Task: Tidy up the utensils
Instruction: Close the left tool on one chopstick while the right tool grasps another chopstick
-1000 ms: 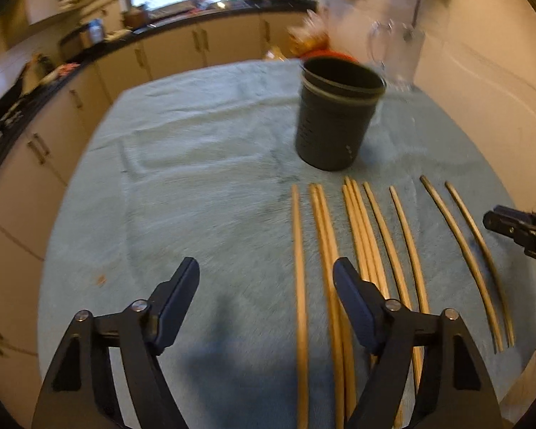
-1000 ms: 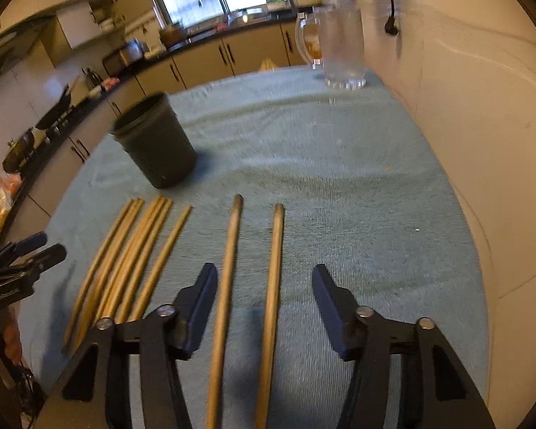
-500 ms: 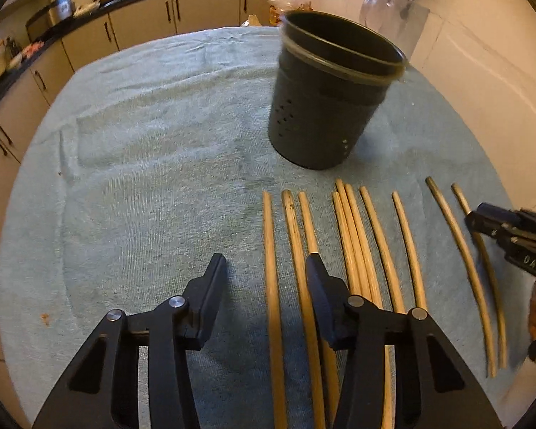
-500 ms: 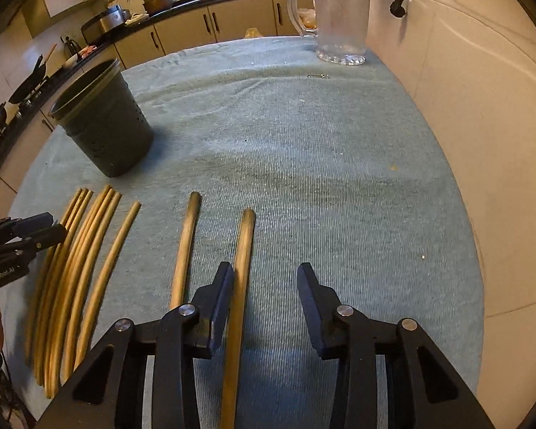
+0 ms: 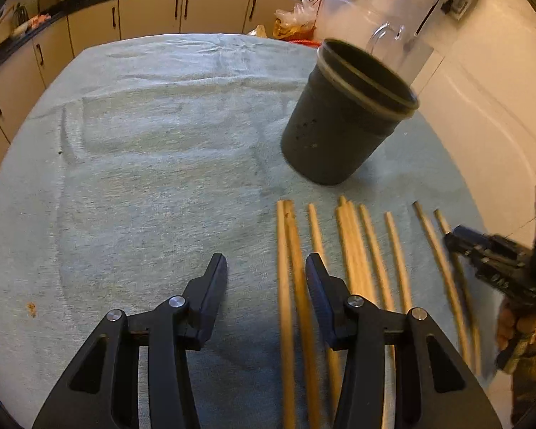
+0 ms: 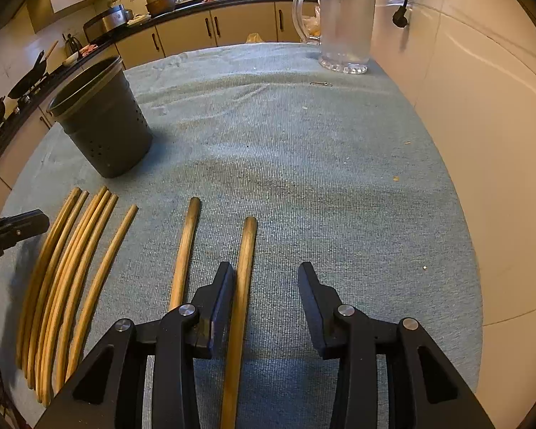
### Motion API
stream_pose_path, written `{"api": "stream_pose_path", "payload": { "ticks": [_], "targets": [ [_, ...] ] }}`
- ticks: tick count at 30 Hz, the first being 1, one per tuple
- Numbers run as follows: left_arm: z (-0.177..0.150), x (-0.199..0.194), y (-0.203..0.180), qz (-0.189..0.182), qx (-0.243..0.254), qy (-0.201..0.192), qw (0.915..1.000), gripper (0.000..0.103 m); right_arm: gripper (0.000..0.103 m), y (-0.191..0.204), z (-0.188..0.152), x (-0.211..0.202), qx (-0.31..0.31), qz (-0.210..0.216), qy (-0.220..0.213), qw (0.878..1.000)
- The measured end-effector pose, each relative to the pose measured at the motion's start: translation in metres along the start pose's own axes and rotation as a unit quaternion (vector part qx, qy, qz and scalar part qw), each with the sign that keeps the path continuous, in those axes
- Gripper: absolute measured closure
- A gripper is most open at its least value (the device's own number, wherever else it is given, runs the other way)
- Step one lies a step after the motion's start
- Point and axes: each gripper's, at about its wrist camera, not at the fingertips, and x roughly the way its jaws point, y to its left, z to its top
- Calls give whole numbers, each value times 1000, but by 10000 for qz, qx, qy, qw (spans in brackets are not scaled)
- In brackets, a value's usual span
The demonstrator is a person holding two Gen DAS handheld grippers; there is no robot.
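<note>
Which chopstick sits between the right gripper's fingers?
The rightmost chopstick: it alone runs between the right gripper's open fingers, against the left one. Its neighbour lies just outside.

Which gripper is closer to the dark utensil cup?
Left. The left gripper is beside the chopstick row's left end, below the dark utensil cup. The right gripper is at the row's far end.

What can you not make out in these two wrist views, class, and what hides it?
- Near ends of the wooden chopsticks: left view, cut by the bottom edge and black fingers.
- Dark perforated utensil holder inside: both views, hidden by its wall.
- Clear glass jug: left view, blurred.
</note>
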Motion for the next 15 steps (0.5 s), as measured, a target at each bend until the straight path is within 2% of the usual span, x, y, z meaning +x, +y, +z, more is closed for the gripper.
{"api": "stream_pose_path", "payload": {
  "ticks": [2, 6, 8, 11, 15],
  "targets": [
    [-3, 1, -4, 235, 169, -2, 9996, 65, 62, -1, -2, -1, 17, -2, -13, 10000],
    [-7, 2, -11, 328, 412, 30, 9986, 75, 62, -1, -3, -1, 28, 1, -46, 10000],
    [-7, 3, -17, 475, 537, 45, 9974, 77, 62, 0, -5, -2, 1, -21, -69, 10000],
    [-2, 8, -24, 699, 728, 125, 9948, 86, 62, 3, -5, -2, -57, -73, -81, 9999],
    [13, 15, -26, 754, 798, 337, 9934, 87, 62, 8, -2, -2, -300, -158, 118, 9994]
  ]
}}
